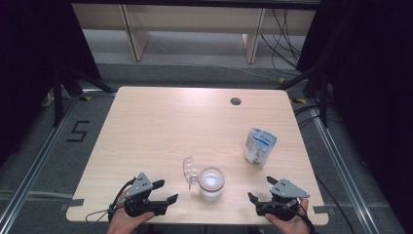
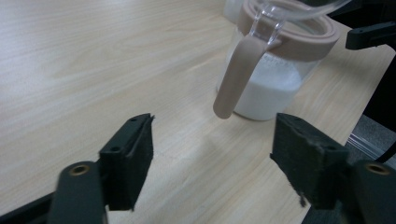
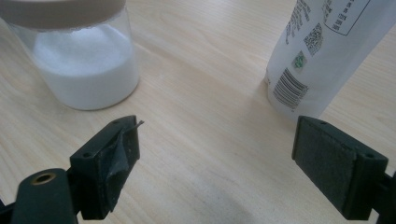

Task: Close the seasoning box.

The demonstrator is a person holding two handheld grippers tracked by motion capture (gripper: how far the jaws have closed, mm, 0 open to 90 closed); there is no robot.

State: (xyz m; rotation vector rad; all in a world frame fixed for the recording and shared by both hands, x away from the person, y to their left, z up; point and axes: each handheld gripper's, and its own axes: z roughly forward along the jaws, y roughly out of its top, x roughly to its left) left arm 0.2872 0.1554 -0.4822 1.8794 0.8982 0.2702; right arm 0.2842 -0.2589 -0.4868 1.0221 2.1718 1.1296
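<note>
A glass jar (image 1: 212,183) holding white powder stands near the table's front edge, between my two grippers. It has a beige rim, and its clear lid (image 1: 189,170) is swung open to the left. In the left gripper view the jar (image 2: 275,84) stands just beyond the jaws, and a beige latch strap (image 2: 236,79) hangs down its side. My left gripper (image 1: 167,190) (image 2: 212,154) is open with only bare table between its pads. My right gripper (image 1: 260,187) (image 3: 215,158) is open too, with the jar (image 3: 88,74) ahead on its left and a white pouch (image 3: 317,60) ahead on its right.
The white pouch (image 1: 259,146) with blue print stands upright toward the right side of the wooden table (image 1: 160,126). A round cable hole (image 1: 235,101) sits near the far edge. Black frame posts and cables ring the table on the floor.
</note>
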